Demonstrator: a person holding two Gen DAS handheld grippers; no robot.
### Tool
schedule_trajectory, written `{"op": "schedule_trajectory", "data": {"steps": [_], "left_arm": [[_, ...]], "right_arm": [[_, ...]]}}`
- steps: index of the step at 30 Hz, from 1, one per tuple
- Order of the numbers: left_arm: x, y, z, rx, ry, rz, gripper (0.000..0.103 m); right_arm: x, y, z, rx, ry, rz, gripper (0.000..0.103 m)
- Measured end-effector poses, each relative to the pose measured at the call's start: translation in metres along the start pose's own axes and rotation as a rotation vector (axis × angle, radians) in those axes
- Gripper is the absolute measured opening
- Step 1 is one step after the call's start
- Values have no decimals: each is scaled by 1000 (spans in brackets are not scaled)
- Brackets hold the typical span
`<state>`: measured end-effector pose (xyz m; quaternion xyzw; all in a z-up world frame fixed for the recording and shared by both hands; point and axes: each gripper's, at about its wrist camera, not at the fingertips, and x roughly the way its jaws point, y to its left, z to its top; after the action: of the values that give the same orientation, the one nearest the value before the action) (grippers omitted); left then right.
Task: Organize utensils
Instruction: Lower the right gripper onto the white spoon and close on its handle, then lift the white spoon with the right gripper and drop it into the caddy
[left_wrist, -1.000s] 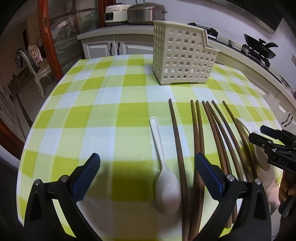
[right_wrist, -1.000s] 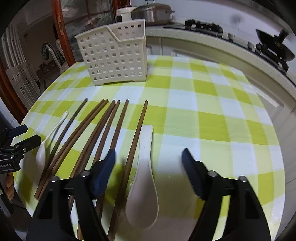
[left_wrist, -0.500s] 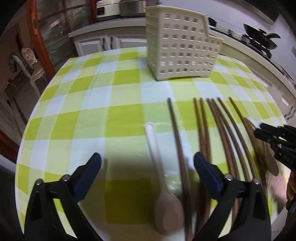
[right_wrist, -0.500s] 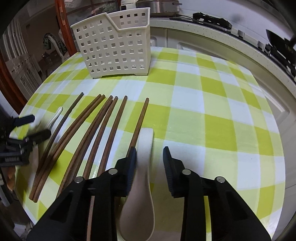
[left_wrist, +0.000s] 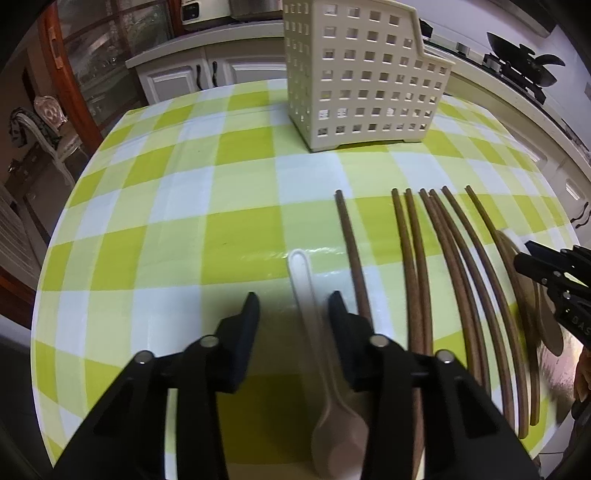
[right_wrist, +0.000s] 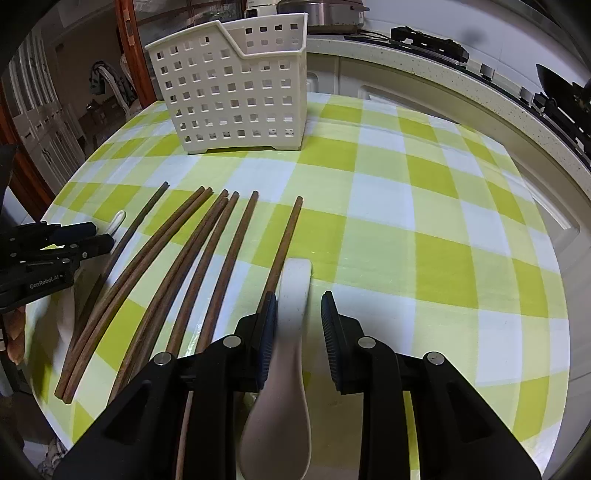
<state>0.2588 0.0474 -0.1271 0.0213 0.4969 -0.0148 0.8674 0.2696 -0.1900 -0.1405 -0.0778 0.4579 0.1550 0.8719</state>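
Two white spoons and several brown chopsticks (left_wrist: 351, 251) lie side by side on a green-checked table (left_wrist: 166, 240). The left spoon's handle (left_wrist: 301, 273) runs between the fingers of my left gripper (left_wrist: 295, 317). Its jaws are closing, and a gap still shows beside the left pad. The other spoon (right_wrist: 293, 280) lies between the narrow jaws of my right gripper (right_wrist: 297, 306), next to a chopstick (right_wrist: 286, 236). The left pad meets the handle's edge, and a slit of cloth shows at the right pad. A white perforated basket (left_wrist: 362, 81) (right_wrist: 236, 96) stands behind the utensils.
Each gripper shows at the edge of the other's view: the right gripper (left_wrist: 526, 253) and the left gripper (right_wrist: 98, 236). The round table's rim (right_wrist: 554, 280) curves close on the right. Behind it runs a kitchen counter (right_wrist: 461, 77) with a stove and pots.
Both grippers' jaws have narrowed from wide open to close around their spoon handles. The left gripper has moved forward and lower along its spoon. The right gripper has stayed put.
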Motion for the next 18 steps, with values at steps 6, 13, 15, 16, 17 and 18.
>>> {"op": "schedule_trajectory", "data": {"steps": [6,13,15,16,17,18], "left_arm": [[1,-11,3,49,1,-17,14],[0,-8,2,48,0,-52,11],[-4,-6,2,45,-10,-53,11],[-7,-5,2,42,-19,-54,11],[-11,-4,2,38,-28,-56,11],[-16,-4,2,34,-39,-58,11]], "right_arm": [[4,-2,1,-15,14,9,18],[-1,-9,1,9,9,29,17],[-6,-11,1,13,-3,30,17],[-9,-11,2,14,-10,31,17],[-13,-11,3,15,-22,31,17],[-17,-11,3,15,-32,31,17]]}}
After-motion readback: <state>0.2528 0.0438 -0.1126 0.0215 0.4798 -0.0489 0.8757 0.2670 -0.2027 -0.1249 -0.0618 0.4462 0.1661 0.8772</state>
